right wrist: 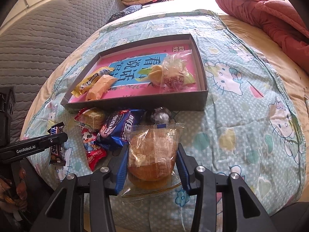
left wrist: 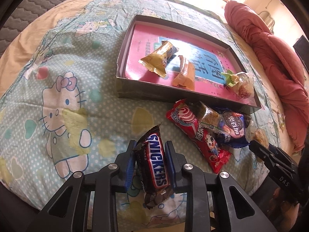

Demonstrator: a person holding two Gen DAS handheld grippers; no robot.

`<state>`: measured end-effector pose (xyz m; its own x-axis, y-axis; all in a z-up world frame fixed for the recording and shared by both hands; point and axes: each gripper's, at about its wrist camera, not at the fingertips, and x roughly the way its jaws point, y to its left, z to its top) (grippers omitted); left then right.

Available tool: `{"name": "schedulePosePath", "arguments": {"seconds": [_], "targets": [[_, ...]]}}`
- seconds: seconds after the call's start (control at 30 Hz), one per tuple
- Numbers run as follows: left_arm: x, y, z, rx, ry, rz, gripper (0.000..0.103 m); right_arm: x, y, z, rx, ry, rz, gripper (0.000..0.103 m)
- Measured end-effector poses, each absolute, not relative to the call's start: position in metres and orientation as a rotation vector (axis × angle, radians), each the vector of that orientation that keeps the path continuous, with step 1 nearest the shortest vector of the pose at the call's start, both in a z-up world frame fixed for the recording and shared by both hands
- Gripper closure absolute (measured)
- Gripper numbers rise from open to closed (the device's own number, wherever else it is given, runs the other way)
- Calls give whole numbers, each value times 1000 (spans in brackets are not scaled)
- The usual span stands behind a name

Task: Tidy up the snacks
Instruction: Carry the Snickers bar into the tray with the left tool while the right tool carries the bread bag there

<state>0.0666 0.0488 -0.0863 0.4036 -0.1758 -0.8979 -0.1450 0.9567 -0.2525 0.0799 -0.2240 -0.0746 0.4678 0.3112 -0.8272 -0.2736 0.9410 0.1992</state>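
Soft bedding fills both views — a green dotted sheet (left wrist: 81,61) with cartoon cats on it, and a gray quilted blanket (right wrist: 38,44) in the upper left of the right wrist view. At the bottom middle of the left wrist view, the left gripper (left wrist: 149,150) squeezes a Snickers bar (left wrist: 153,166) between its blue pads. To the right of it lies a pile of snacks: a red packet (left wrist: 195,133) and a blue cookie pack (left wrist: 231,133). Above them, in the upper middle, sits a shallow box (left wrist: 120,58) with a pink bottom, and a yellow candy (left wrist: 158,58) lies inside it. At the bottom middle of the right wrist view, the right gripper (right wrist: 152,150) pinches a clear bag with a bun (right wrist: 152,154) — its pads press both sides. A red blanket (right wrist: 270,13) is bunched up in the upper right.
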Motion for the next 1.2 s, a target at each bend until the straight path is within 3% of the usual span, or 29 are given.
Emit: {"name": "schedulePosePath", "arguments": {"seconds": [1.2], "targets": [[81,54,-9,-333,920,-58,73,82,-225,-17,99,735,481,57]]}}
